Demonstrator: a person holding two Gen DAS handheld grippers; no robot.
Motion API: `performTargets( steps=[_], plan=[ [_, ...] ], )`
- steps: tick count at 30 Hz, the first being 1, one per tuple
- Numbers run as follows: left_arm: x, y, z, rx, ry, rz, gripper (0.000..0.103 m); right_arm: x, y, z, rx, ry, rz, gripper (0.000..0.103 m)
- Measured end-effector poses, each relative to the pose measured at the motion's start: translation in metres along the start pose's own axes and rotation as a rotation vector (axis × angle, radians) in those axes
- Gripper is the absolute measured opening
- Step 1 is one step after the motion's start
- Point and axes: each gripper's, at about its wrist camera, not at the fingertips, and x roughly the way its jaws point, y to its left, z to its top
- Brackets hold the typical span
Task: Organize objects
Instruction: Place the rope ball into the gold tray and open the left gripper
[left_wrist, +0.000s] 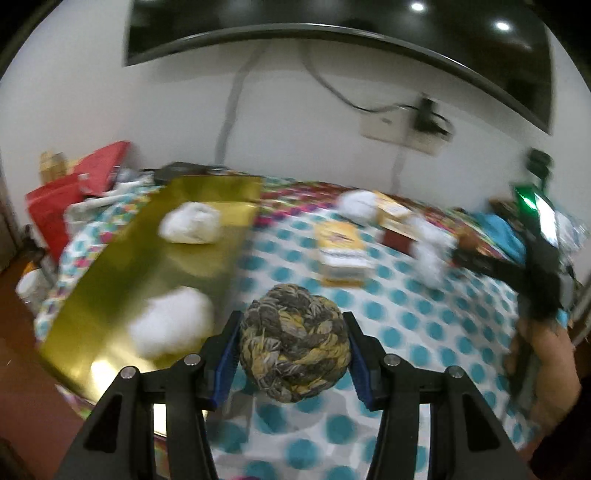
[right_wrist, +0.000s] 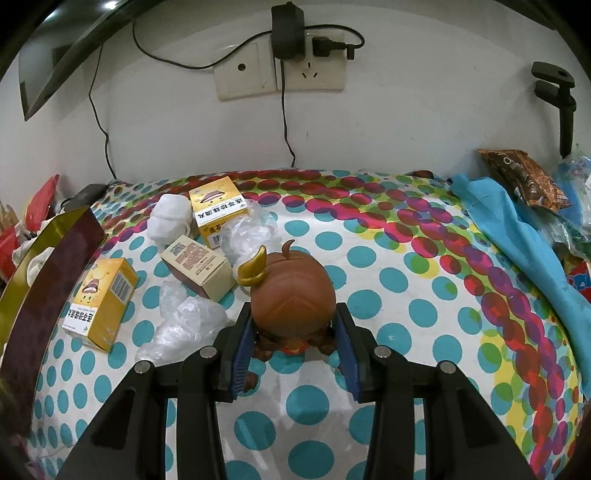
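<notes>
Jaws on both sides are clenched on something. L gripper (left_wrist: 293, 343) squeezes a rope ball (left_wrist: 294, 341), braided cord in grey, black and yellow, rough and knotty, held between the blue ribbed pads (left_wrist: 225, 363) just above the tablecloth (left_wrist: 406, 314). R gripper (right_wrist: 293, 347) pinches a brown figurine (right_wrist: 293, 291) at its base: smooth, rounded, glossy body w/ a curled stem on top and a gold horn-shaped piece on its left side; it sits low on the cloth.

Cloth is white w/ teal dots, bands of red, pink and yellow dots toward the wall.

L view only: a flat shiny gold box (left_wrist: 147, 273) to the left of the ball, w/ two soft white wads (left_wrist: 171, 325) lying on it; view is motion-blurred. The other gripper shows at its far right, in a hand.

R view only, sharp: two yellow cartons (right_wrist: 99, 302) w/ printed text, one beige carton (right_wrist: 199, 266) between them, crinkled clear plastic (right_wrist: 184, 321) beside the figurine, a white lumpy bundle (right_wrist: 168, 218) behind, wall sockets (right_wrist: 280, 70) w/ a black adapter plugged in, blue fabric (right_wrist: 517, 243) at right. The gold box appears only as an edge at far left.
</notes>
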Motion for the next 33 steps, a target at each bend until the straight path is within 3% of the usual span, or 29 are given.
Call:
performTargets(
  steps=[5, 14, 20, 33],
  plan=[
    [-0.001, 0.039, 0.007, -0.050, 0.003, 0.095, 0.053, 0.001, -0.002, -0.001, 0.010, 0.001, 0.012, 0.039],
    [0.001, 0.077, 0.001, -0.089, 0.047, 0.175, 0.053, 0.001, -0.001, -0.001, 0.012, 0.004, 0.015, 0.040],
    [0.014, 0.086, -0.004, -0.083, 0.085, 0.213, 0.053, 0.001, -0.001, -0.001, 0.010, 0.004, 0.014, 0.040],
    [0.007, 0.091, -0.003, -0.075, 0.053, 0.252, 0.058, 0.001, -0.002, -0.002, 0.010, 0.009, 0.009, 0.040]
  ],
)
